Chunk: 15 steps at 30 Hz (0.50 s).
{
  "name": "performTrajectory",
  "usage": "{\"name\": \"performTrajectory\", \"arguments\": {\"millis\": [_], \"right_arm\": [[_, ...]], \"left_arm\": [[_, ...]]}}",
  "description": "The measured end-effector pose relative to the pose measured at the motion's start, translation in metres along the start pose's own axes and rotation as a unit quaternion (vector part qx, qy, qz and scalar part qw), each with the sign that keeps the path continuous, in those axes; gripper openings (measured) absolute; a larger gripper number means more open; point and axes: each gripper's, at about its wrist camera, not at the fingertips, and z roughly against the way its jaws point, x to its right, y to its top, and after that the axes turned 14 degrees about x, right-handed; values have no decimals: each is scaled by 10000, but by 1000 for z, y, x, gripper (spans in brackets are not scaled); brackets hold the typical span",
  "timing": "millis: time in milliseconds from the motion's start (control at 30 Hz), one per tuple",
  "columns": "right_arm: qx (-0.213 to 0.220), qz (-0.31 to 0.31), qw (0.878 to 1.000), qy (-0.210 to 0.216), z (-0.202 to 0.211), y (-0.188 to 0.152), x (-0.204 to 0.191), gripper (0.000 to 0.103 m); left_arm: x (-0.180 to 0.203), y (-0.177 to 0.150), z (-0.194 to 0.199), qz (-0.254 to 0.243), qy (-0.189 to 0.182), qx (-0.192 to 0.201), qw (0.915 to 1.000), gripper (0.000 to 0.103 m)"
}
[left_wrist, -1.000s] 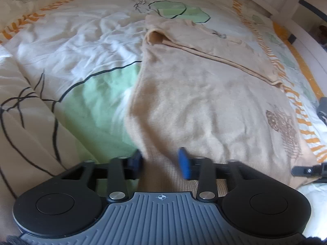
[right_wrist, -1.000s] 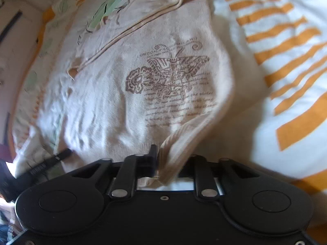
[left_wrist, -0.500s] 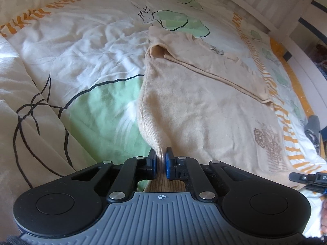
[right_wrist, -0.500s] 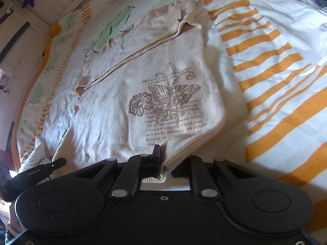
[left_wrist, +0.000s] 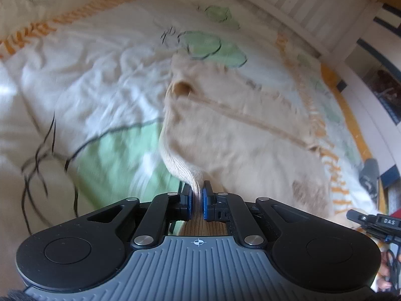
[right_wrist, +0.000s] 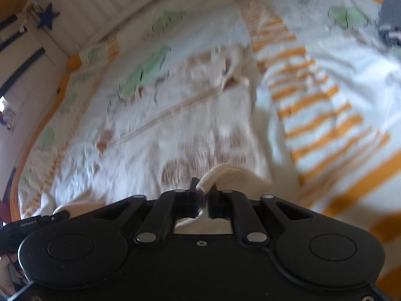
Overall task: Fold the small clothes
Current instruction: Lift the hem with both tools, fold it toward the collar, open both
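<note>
The left tool (left_wrist: pixel 197 197) pinches the ribbed hem of a beige sweater (left_wrist: pixel 240 135) lying on the bed (left_wrist: pixel 75 80). The right tool (right_wrist: pixel 203 197) is clamped on the hem's other corner, lifting it.

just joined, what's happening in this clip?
A person with a handheld gripper in each hand is folding a small beige sweater on a bed with a patterned duvet. The left gripper is shut on one corner of the ribbed hem, the right gripper on the other. Both corners are raised off the duvet, so the hem is probably about to be carried toward the collar end. Both views are motion-blurred.
</note>
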Motion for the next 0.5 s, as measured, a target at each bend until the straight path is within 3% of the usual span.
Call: {"name": "performTrajectory", "arguments": {"millis": [267, 500], "right_arm": [[205, 211, 9996, 9, -28, 35, -4, 10], [566, -45, 9983, 151, -63, 79, -5, 10]], "left_arm": [[14, 45, -22, -71, -194, 320, 9993, 7], [23, 87, -49, -84, -269, 581, 9979, 7]]}}
